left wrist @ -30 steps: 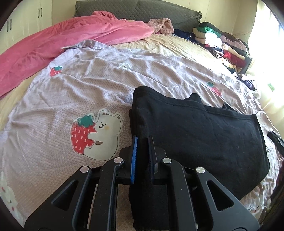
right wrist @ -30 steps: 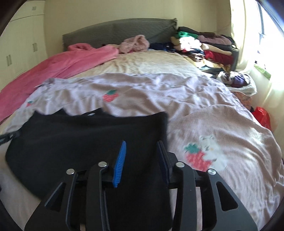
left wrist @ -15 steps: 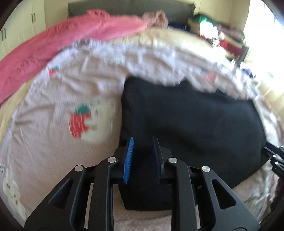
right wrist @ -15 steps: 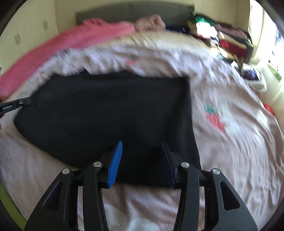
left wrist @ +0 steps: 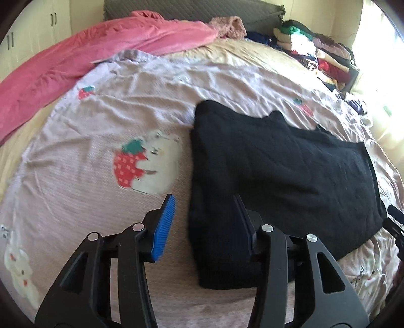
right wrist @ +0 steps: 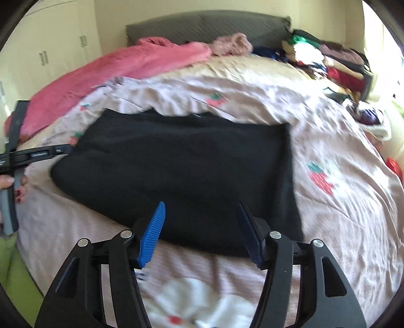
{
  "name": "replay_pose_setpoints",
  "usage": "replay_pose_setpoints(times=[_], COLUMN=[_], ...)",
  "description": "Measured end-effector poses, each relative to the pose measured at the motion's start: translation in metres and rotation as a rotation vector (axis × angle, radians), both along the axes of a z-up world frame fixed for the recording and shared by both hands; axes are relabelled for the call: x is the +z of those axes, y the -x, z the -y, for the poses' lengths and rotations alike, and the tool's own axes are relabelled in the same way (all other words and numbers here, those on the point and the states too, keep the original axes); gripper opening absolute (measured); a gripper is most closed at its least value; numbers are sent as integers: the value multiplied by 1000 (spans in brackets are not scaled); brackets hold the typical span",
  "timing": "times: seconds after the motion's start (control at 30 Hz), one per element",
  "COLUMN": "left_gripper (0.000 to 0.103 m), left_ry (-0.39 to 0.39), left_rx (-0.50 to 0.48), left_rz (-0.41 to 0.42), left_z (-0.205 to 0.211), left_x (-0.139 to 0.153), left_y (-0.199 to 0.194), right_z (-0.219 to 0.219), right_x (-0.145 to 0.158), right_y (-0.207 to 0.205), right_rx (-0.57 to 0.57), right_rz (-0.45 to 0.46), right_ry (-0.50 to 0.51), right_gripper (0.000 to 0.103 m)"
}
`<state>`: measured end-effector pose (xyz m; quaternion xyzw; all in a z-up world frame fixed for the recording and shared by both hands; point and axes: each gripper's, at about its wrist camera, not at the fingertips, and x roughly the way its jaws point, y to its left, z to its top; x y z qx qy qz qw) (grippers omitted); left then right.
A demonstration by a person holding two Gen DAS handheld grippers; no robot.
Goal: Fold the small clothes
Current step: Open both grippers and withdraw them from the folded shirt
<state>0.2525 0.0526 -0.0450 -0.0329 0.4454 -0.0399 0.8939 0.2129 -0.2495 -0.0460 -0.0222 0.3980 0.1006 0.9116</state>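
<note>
A black garment (left wrist: 277,171) lies folded flat on the lilac quilt (left wrist: 101,214). My left gripper (left wrist: 204,222) hovers over the garment's near left corner. Its jaws are opening, and the cloth lies under the gap with neither pad pressing on it. In the right wrist view the same black garment (right wrist: 189,164) spreads across the middle. My right gripper (right wrist: 200,229) stands over its near edge with jaws opening and nothing pinched. The left gripper (right wrist: 38,155) shows at that view's left edge, held by a hand (right wrist: 19,194). The right gripper's tip (left wrist: 394,222) peeks in at the left wrist view's right edge.
A pink blanket (left wrist: 101,48) lies along the bed's far left. Stacked clothes (left wrist: 315,50) fill the far right corner by the grey headboard (left wrist: 192,10). White cupboards (right wrist: 50,50) stand to the left, with bright window light on the right. Something green (right wrist: 15,272) sits beside the bed's near left edge.
The left gripper, shut on the garment's corner a second ago, has let go and spread. The right gripper has widened and drawn back to the near edge. The garment now lies flat.
</note>
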Motion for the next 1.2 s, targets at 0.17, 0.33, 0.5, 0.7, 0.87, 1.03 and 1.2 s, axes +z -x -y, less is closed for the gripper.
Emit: replay_pose_setpoints(times=[0.17,0.33,0.5,0.7,0.87,1.03,1.2], left_gripper=[53,69,87,90,91,91,92], left_ry=[24,32,36,56,68,70,68], left_rx=[38,61,93,125,147,165,176], left_rz=[37,65,72,95,94,84,77], left_z=[-13,-22,-35,-51,-61,-69,-73], left_x=[11,18,21,27,27,23,19], left_y=[1,0,-1,-1,-3,-7,-11], right_z=[-39,-86,-131,-166,-193,-208,-223], right_x=[17,22,16,4,-8,-21,-37], right_y=[-4,-7,-10,-13,-15,-17,-26], right_rx=[77,176,259,331,382,415,438], right_rz=[42,69,80,68,53,46,31], right_ry=[-18,6,34,62,117,160,225], right_gripper=[73,77,78,78,78,78,78])
